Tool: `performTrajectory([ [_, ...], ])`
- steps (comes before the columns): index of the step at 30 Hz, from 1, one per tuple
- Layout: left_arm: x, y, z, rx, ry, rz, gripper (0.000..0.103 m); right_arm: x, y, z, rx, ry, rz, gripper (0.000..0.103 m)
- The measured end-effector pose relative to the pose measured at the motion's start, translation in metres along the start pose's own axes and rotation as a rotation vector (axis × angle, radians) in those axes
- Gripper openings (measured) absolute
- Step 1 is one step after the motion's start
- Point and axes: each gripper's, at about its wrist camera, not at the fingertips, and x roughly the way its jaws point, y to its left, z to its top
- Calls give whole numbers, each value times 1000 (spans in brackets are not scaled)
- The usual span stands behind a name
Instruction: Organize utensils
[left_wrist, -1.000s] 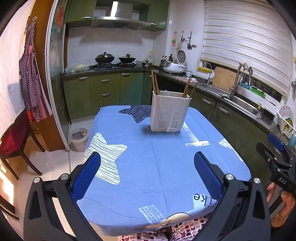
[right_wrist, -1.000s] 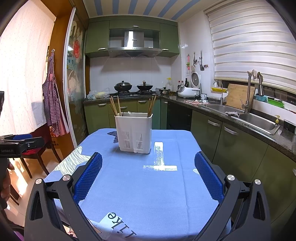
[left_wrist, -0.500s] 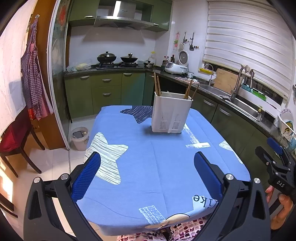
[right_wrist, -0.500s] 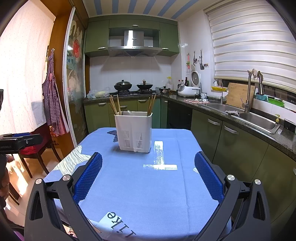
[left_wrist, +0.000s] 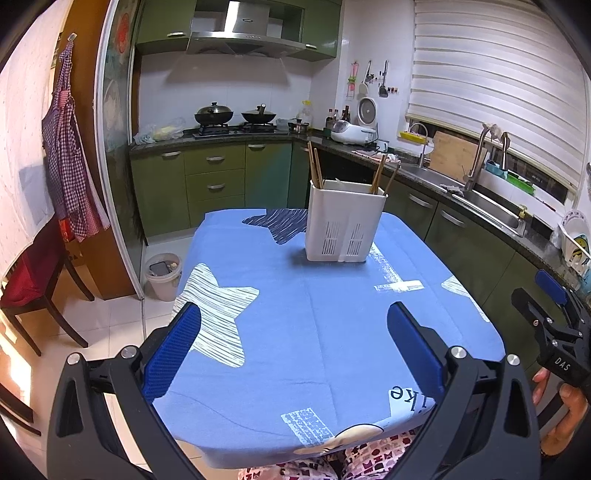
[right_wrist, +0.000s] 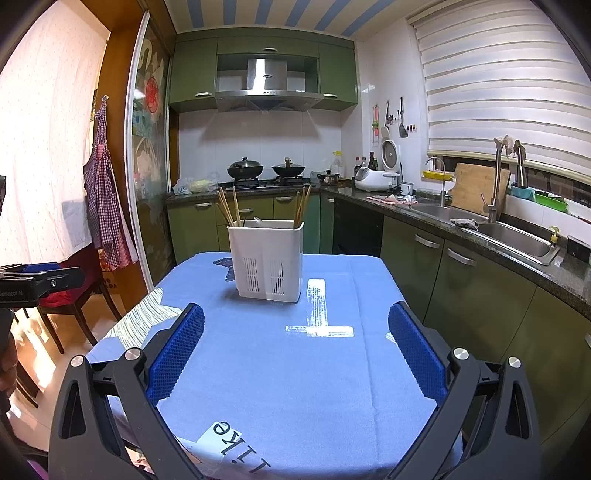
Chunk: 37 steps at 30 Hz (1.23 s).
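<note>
Hovering above the near edge of a table draped in a blue star-patterned cloth (left_wrist: 317, 332), two black handheld grippers with blue ridged pads face a white slotted plastic utensil caddy (right_wrist: 266, 258) that stands upright toward the far end of the tabletop. The left gripper (left_wrist: 295, 343) and the right gripper (right_wrist: 295, 347) both hang with jaws spread wide and nothing between them. Wooden chopsticks rise from the caddy in two bunches, one at its left compartment (right_wrist: 227, 206) and one at its right (right_wrist: 301, 205), their long axes near vertical and leaning slightly outward. The caddy lies straight ahead of both tools, well apart from either, with bare cloth between. In the left wrist view it sits a little right of centre; in the right wrist view, a little left of centre, which puts it roughly between the two hands, neither clearly nearer. Any pick would likely call for a forward reach and a grasp across the upright sticks. No loose utensils show on the cloth, so sorting may be nearly finished or not yet begun.
</note>
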Motion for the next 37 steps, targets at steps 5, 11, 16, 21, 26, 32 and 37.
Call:
performTrajectory([
  [5,1,1,0,2,5,3,96,0,0,0,-1,0,-1,98],
  [11,0,3,2,1,8,13,96,1,-1,-3,0,1,-3,98],
  [16,2,4,4,4,15,26,96,3,-2,-6,-1,4,-3,98],
  [21,1,3,7,18,-2,45,96,6,-3,-13,0,10,-2,98],
  [26,5,4,7,20,10,40,96,7,-5,-16,0,15,-2,98],
  [32,14,1,6,35,43,25,96,12,-8,-17,4,29,0,98],
  [37,41,-1,6,44,84,24,96,25,-9,-20,-2,57,-6,98],
])
